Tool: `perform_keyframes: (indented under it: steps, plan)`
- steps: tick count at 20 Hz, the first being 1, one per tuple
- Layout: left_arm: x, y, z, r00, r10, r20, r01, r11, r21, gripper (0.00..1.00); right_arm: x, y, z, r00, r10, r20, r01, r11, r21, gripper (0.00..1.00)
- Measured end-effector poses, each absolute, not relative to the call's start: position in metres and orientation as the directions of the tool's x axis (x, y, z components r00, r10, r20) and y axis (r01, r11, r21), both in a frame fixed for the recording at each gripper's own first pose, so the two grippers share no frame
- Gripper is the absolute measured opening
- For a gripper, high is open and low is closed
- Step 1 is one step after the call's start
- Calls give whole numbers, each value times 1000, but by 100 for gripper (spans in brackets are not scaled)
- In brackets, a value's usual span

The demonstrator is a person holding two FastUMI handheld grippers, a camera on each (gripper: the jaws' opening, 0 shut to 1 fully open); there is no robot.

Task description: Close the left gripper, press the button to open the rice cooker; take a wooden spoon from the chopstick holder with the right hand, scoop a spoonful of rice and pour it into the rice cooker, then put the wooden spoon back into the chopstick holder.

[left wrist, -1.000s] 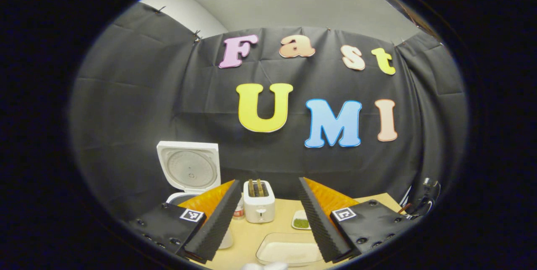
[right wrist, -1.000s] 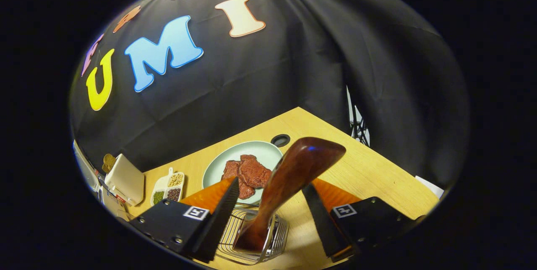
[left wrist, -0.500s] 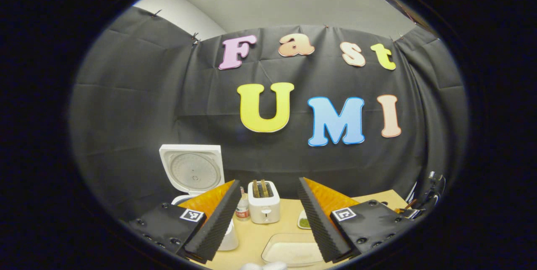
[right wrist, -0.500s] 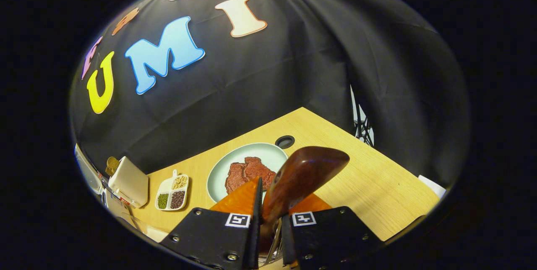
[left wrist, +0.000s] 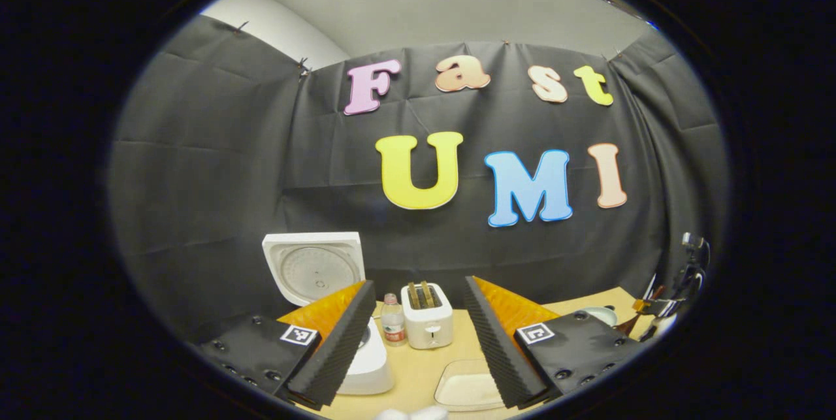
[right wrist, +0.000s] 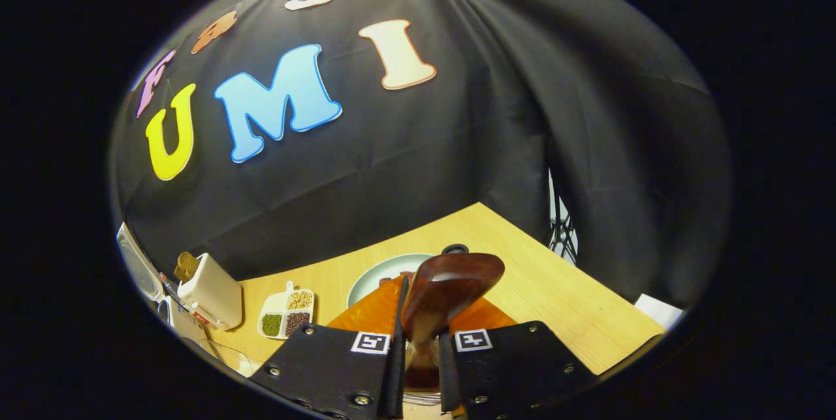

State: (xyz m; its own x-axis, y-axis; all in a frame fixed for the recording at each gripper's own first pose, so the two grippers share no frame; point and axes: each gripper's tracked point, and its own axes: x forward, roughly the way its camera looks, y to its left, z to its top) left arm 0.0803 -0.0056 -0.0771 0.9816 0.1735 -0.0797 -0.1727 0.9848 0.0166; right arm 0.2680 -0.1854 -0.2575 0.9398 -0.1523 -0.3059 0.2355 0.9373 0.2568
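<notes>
Step in hand: taking the wooden spoon from the chopstick holder; scooping not yet begun, by my reading.
Right hand-held gripper: fingers drawn in tight on the spoon's handle, one on each side, just below the bowl. The bowl stands up above the fingertips.
Chopstick holder: a wire edge shows under the right gripper, at the bottom of the right gripper view; whether the spoon's lower end is clear of it cannot be told.
Left hand-held gripper: jaws spread wide, nothing between them, held above the desk.
Rice cooker: lid standing upright and open, at the left of the desk in the left gripper view, partly behind the left finger.
Rice: a shallow clear tray with pale contents lies on the desk between the left gripper's fingers; probably the rice, not certain.
Nearby: toaster, small bottle; in the right gripper view a plate and a divided dish of beans.
Handling judgement: spoon looks stiff, light, glossy, so likely slippery; a grip near the bowl gives control, but it may pivot under load.
</notes>
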Motion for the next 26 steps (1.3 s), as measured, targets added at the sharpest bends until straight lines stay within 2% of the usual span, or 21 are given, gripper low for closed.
perform_keyframes:
  steps: [4, 11, 16, 20, 22, 26]
  plan:
    - [66, 14, -65, 983, 173, -59, -172, 985, 21, 94, 259, -163, -185, 967, -150, -207, 189, 964, 185, 22]
    - [36, 64, -68, 979, 200, -47, -199, 980, 19, 96, 238, -57, -96, 996, -44, -79, 49, 997, 53, 22]
    - [12, 96, -75, 972, 227, -58, -225, 974, 26, 95, 220, 42, -97, 993, 86, -79, -88, 996, -24, 22]
    - [-2, 116, -78, 969, 241, -59, -239, 970, 46, 96, 208, 105, -125, 979, 165, -117, -177, 979, -101, 22]
    - [-9, 123, -78, 966, 250, -63, -247, 967, 57, 94, 207, 128, -144, 973, 187, -138, -209, 964, -163, 22]
    - [-18, 137, -83, 960, 272, -68, -269, 962, 55, 94, 206, 160, -187, 962, 212, -175, -257, 919, -300, 22]
